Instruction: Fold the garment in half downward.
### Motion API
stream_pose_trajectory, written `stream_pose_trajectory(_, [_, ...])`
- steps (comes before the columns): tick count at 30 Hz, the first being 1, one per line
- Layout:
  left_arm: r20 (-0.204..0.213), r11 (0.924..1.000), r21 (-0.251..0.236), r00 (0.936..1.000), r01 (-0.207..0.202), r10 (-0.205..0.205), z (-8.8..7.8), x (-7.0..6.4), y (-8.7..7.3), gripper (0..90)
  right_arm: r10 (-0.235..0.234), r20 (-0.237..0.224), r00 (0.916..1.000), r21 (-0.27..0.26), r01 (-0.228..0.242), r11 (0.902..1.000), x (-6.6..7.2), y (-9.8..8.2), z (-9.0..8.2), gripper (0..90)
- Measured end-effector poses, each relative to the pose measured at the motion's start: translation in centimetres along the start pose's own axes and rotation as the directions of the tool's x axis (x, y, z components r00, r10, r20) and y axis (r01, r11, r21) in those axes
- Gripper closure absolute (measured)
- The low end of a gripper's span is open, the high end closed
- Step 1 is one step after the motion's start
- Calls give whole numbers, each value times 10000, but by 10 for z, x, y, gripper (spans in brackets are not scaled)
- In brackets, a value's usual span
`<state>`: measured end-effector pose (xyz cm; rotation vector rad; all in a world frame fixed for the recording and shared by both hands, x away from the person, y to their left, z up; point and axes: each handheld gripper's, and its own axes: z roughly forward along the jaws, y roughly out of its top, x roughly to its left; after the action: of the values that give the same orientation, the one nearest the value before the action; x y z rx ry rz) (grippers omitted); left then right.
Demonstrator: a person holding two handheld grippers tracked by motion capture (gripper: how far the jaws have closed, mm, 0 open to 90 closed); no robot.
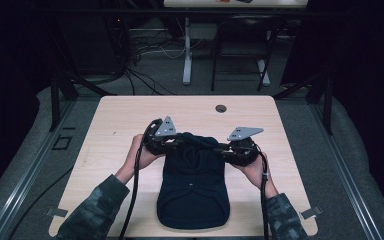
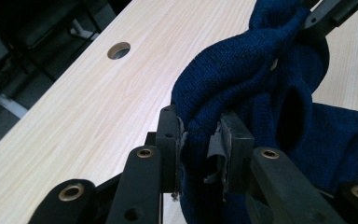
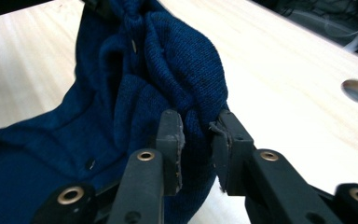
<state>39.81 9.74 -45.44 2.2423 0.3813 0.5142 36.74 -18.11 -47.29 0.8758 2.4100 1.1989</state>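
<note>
Left gripper (image 2: 200, 140) and right gripper (image 3: 196, 140) each clamp a bunched fold of the dark blue knit sweater (image 1: 194, 185); fabric between them hangs gathered, its shape unclear.

A lab or recording studio: dark curtains (image 1: 10, 75) ring a bare wooden tabletop (image 1: 130, 115), loose cables (image 1: 145, 50) trail over grey carpet (image 1: 310, 130), and metal rails (image 1: 20, 185) flank it.
</note>
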Motion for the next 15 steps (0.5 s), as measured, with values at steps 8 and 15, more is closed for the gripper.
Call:
stream_pose_trajectory(8, [50,9990,62,9990,-441,440,-1,-7,5,734,72,2,10000,257,-72,9996,1,-2,-5,694])
stream_pose_trajectory(15, [196,9982,408,9989,-439,432,-1,-13,3,718,-652,289,9975,564,635,9964,16,-8,-7,752])
